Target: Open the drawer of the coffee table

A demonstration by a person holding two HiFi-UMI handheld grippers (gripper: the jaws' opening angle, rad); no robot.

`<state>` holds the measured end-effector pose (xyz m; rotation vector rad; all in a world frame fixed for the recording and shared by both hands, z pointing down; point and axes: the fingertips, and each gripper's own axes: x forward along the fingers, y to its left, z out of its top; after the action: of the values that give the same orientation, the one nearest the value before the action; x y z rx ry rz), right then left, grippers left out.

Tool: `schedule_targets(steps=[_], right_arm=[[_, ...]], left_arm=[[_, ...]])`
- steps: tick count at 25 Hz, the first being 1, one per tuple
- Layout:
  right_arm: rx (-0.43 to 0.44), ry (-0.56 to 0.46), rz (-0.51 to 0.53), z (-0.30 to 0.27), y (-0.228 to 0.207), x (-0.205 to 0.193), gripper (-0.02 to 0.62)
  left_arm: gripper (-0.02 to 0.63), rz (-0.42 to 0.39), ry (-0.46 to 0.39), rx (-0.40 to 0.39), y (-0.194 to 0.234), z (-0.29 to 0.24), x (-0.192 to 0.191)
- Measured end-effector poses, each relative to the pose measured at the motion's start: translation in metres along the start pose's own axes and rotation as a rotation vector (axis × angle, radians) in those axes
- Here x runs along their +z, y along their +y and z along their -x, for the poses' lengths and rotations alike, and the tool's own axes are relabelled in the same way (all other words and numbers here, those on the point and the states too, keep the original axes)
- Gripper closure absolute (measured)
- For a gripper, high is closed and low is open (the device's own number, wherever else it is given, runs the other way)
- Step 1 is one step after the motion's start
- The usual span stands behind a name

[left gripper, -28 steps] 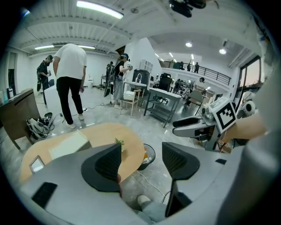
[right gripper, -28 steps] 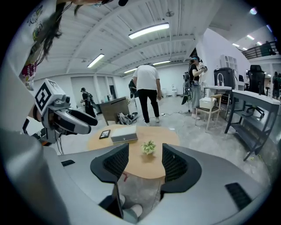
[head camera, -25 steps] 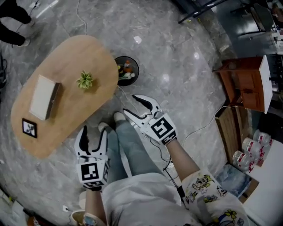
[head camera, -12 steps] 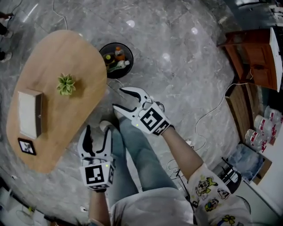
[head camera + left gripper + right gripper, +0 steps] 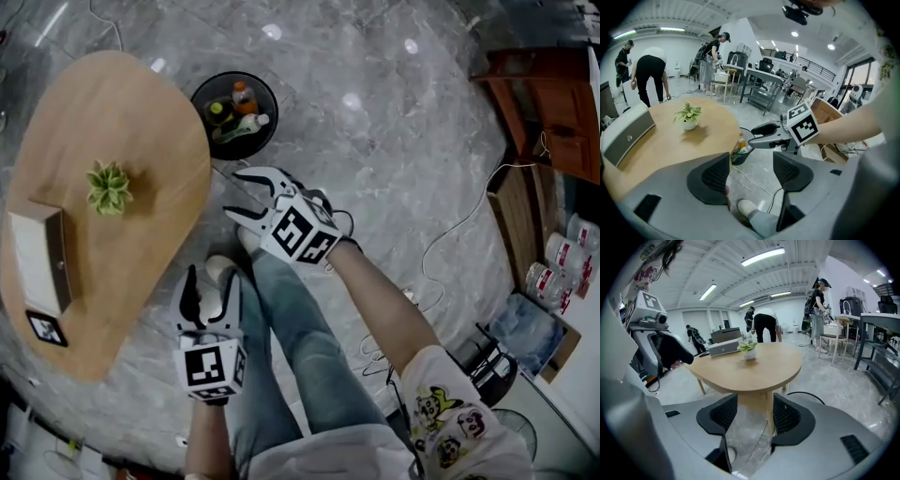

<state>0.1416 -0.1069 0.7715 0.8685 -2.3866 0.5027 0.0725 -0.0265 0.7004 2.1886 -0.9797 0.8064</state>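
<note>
The oval wooden coffee table [image 5: 141, 141] stands at the left of the head view; no drawer front shows on it in any view. On its top sit a small potted plant [image 5: 109, 186] and a white box with a grey front and a small knob [image 5: 37, 258]. My right gripper [image 5: 232, 193] is open and empty, its fingertips just off the table's near edge and aimed at it. In the right gripper view the table [image 5: 750, 364] fills the middle, beyond the open jaws. My left gripper [image 5: 210, 279] hangs open and empty above the person's feet, right of the table.
A round black bin holding bottles [image 5: 234, 114] stands on the marble floor beside the table's far end. A cable [image 5: 441, 253] trails across the floor at the right, near wooden furniture [image 5: 553, 103]. A marker card [image 5: 45, 328] lies on the table's near end. People stand beyond the table [image 5: 649, 75].
My right gripper has swung left, closer to the table's edge. The left gripper has hardly moved. The head view has shifted, so the table sits further left.
</note>
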Motion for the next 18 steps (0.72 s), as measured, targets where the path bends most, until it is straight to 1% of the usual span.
schedule_targets(steps=[7,12,18], right_arm=[[0.052,0.043,0.053,-0.040,-0.005,-0.034,0.390],[0.095,0.049,0.061,-0.073,-0.007,-0.041,0.390],[0.149,0.001,0.040,-0.098,-0.010,-0.037,0.390]], left_arm=[[0.337,-0.016,0.037,-0.031,0.000,-0.031,-0.032],[0.337,-0.005,0.069,-0.064,-0.002,-0.049,-0.053],[0.337,0.025,0.090,-0.084,0.001,-0.054,-0.075]])
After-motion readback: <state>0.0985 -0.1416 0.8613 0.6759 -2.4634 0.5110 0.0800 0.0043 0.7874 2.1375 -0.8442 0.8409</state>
